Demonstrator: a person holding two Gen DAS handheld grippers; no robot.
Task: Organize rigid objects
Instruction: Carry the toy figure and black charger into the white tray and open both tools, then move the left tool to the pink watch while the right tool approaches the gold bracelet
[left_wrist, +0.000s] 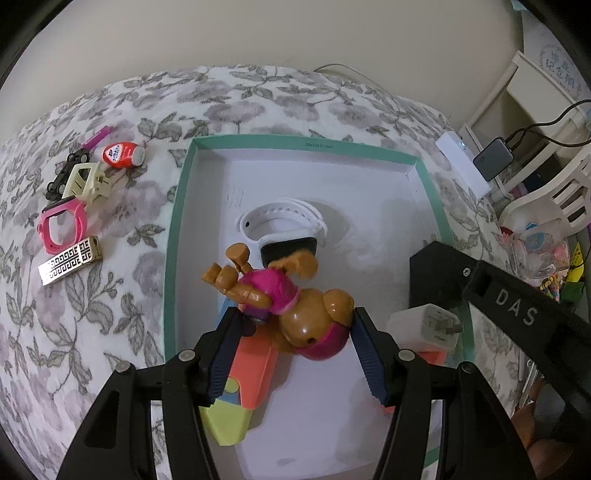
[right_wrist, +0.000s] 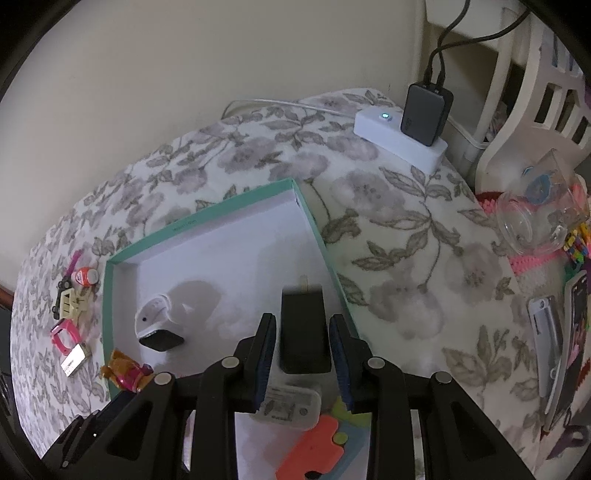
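Both grippers hang over a shallow teal-rimmed box (left_wrist: 173, 236) on a flowered bedspread (left_wrist: 110, 295), which is evidently the place where the loose things are being gathered. The left gripper (left_wrist: 295, 332) pinches a brown toy dog (left_wrist: 291, 306) in a pink outfit, its pads pressing the head and body, so the toy hangs tilted over the near part of the box, above an orange and yellow block (left_wrist: 243, 373). The right gripper (right_wrist: 302, 354) pinches a black charger (right_wrist: 303, 328) by its sides, prongs pointing away, over the right part of the box; whether the charger already touches the floor is hard to tell. A white wristband (left_wrist: 284, 225) lies in the middle, and a white plug (left_wrist: 428, 325) sits in the near right corner. Left of the box, a pink watch case (left_wrist: 61, 225), a gold lighter (left_wrist: 70, 260), a cream frame (left_wrist: 86, 181) and a small red bottle (left_wrist: 123, 155) remain on the bedspread, probably awaiting their turn.
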